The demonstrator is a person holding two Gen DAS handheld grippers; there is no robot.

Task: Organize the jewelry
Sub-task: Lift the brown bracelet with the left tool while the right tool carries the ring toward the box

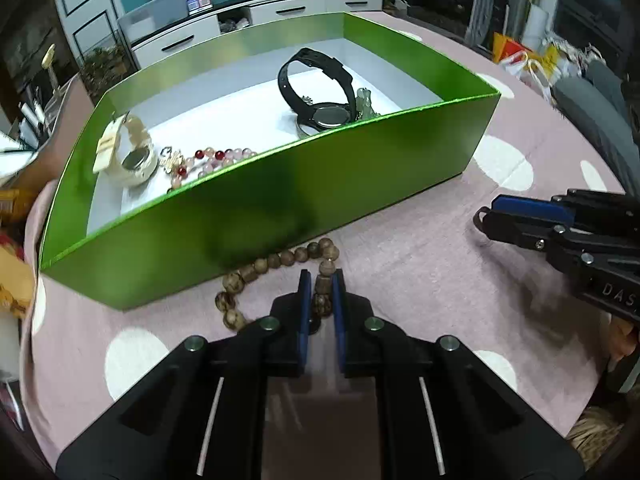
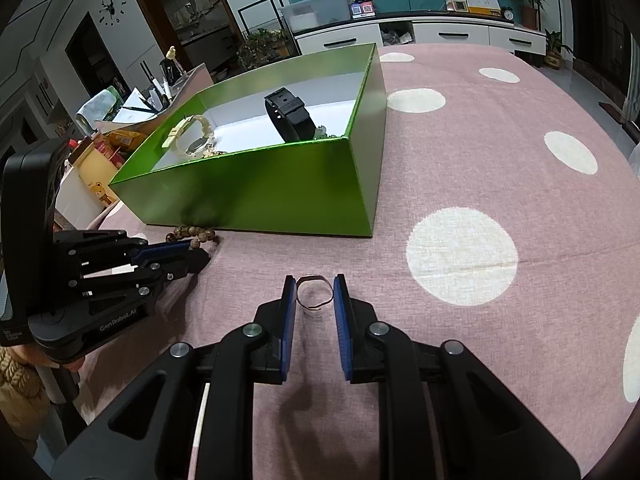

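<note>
- Green box (image 1: 280,200): stands on the pink dotted tablecloth (image 1: 420,264), toward the cloth's left and far side. Open top, white floor.
- Box, left end: a cream watch (image 1: 132,152) lies on the floor near the left wall.
- Box, along the near wall: a pink-and-red bead bracelet (image 1: 208,162) lies just right of the cream watch, with a small gold ornament (image 1: 171,159) between them.
- Box, right half: a black watch (image 1: 320,88) stands on its side, strap looped upward; a small green jade piece (image 1: 366,104) sits just beside it on the right.
- Wooden bead bracelet (image 1: 276,264): lies on the cloth outside the box, touching the base of the near wall.
- Left gripper (image 1: 322,286): the blue pads are clenched on one section of the wooden bead bracelet; the remaining beads trail left along the cloth. In the right wrist view this gripper (image 2: 200,250) reaches in from the left edge.
- Ring (image 2: 314,292): a thin metal band, resting on the cloth in front of the box's near right corner, well apart from the box.
- Right gripper (image 2: 314,290): the fingers stand on both sides of the ring; the left pad touches it, while the right pad shows a slight gap. Grasp not completed.
</note>
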